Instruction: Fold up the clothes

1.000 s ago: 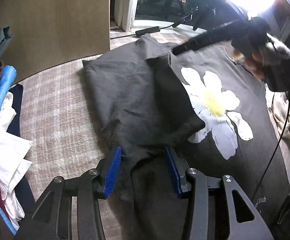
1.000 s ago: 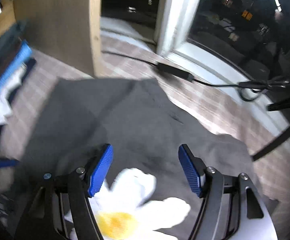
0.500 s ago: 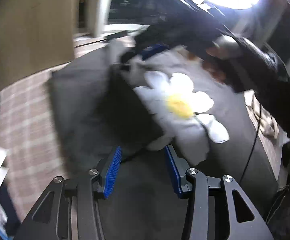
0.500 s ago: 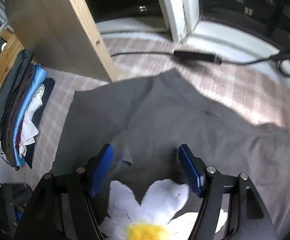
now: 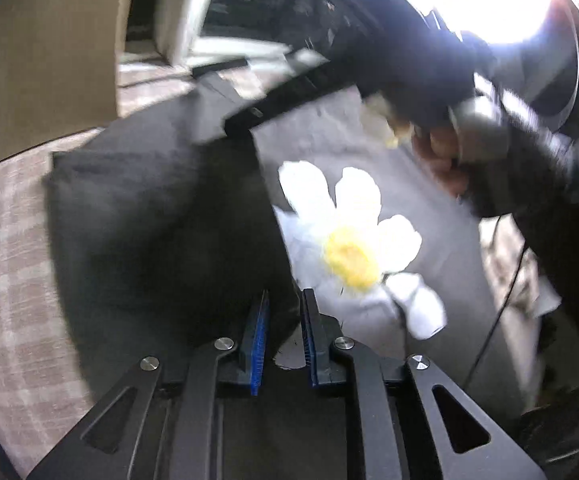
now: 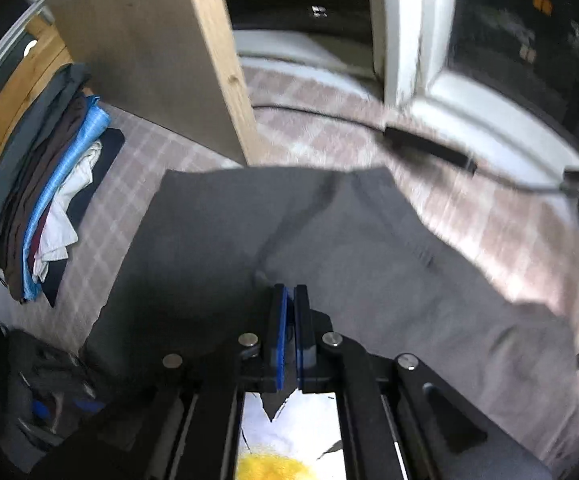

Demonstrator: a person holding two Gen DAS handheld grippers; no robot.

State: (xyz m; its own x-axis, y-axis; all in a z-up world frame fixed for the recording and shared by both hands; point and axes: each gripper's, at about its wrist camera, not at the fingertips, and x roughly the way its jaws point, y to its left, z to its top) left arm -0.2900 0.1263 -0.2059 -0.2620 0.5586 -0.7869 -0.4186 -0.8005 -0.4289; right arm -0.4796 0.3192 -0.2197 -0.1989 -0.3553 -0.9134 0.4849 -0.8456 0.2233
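Black cotton, a T-shirt (image 5: 141, 216) with a white daisy print (image 5: 353, 248), lay spread on a plaid carpet (image 5: 5, 264). One side of the shirt was folded over toward the daisy, its edge running just left of the petals.

At the near end of that fold, beside the daisy, the left gripper (image 5: 283, 320) had its blue pads (image 5: 260, 332) drawn close together with a ridge of the black cloth pinched between them. At the far end of the fold, beyond the daisy, the right gripper (image 5: 249, 116) showed in the left wrist view as a dark blurred bar, with a hand (image 5: 445, 156) behind it. From its own camera the right gripper (image 6: 289, 320) had its pads nearly touching and a thin edge of the shirt (image 6: 217, 240) caught between them; the daisy (image 6: 289, 440) showed beneath its frame.

Farther from the shirt, a wooden panel (image 6: 161, 48) stood at the garment's far edge. Left of the shirt lay a pile of folded clothes (image 6: 45, 192), dark, blue and white. Beyond the shirt a black cable (image 6: 429, 148) ran across the carpet (image 6: 489, 216) before a white door frame (image 6: 401, 40).
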